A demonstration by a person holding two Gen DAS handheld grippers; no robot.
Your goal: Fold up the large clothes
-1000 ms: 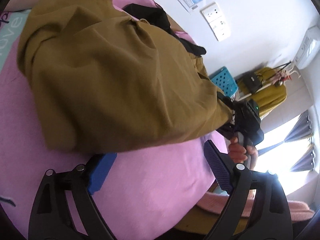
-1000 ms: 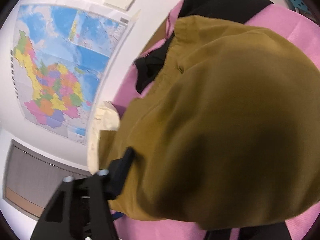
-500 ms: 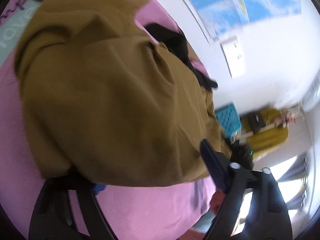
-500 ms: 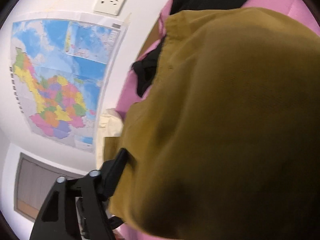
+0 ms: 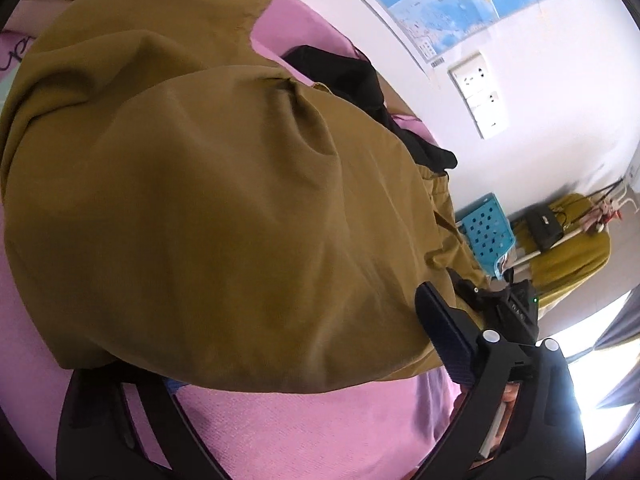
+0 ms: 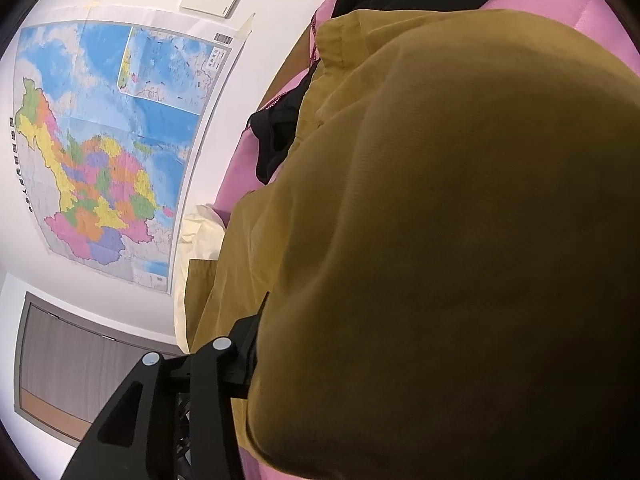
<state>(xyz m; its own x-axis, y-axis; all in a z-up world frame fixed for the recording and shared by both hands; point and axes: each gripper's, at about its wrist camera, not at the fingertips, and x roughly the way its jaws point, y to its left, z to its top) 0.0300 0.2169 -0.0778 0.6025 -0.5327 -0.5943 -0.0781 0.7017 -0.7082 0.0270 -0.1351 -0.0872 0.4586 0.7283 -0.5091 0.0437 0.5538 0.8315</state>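
A large mustard-brown garment (image 5: 224, 200) lies bunched on a pink bed cover (image 5: 320, 424). My left gripper (image 5: 296, 352) stands wide open at its near edge; the cloth drapes over the left finger, and the right finger (image 5: 444, 336) lies against the hem. In the right wrist view the garment (image 6: 460, 240) fills most of the frame and covers my right gripper; only its left finger (image 6: 244, 356) shows, pressed against the cloth. The right gripper's body shows in the left wrist view (image 5: 508, 308), at the garment's far right edge.
A black garment (image 5: 360, 92) lies behind the brown one, near the wall. A wall map (image 6: 104, 152) and sockets (image 5: 480, 96) hang above the bed. A blue perforated basket (image 5: 488, 232) and a clothes rack with a mustard coat (image 5: 568, 240) stand beyond the bed.
My left gripper has pushed forward under the garment's near edge, so the cloth now covers its left finger. The garment has come closer to the right wrist camera.
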